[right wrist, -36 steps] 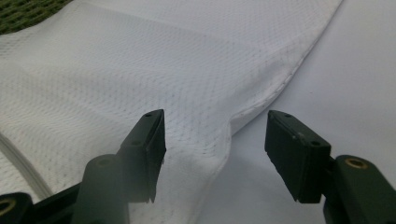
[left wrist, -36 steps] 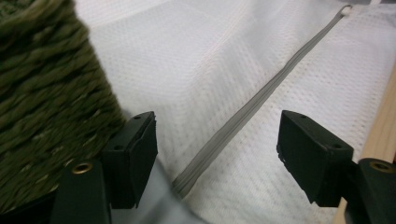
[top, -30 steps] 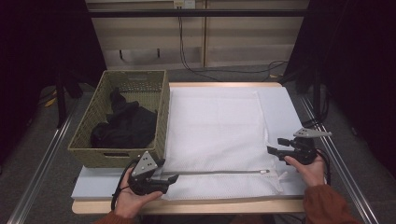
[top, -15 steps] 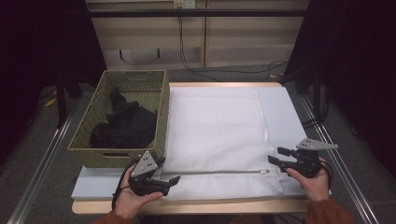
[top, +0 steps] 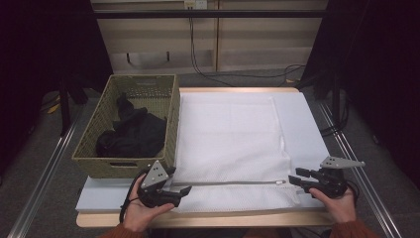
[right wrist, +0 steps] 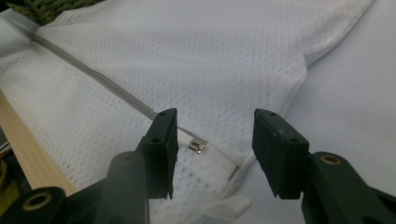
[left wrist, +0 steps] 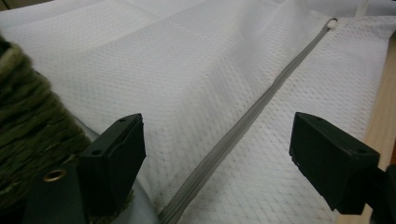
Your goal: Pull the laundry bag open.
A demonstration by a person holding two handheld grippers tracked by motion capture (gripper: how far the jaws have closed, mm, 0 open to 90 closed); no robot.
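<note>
High view: white mesh laundry bag (top: 233, 148) laid flat on bench (top: 99, 196). Left hand-held gripper (top: 181, 191) open astride grey zipper (left wrist: 243, 130); right hand-held gripper (right wrist: 212, 144), jaws just narrowing, brackets metal zipper pull (right wrist: 198, 147), ungripped — likely for zipping.

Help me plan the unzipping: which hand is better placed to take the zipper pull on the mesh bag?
Right. The right tongs stand open at the zipper pull, jaws just closing. The left tongs sit at the zipper's far end, beside the basket.
</note>
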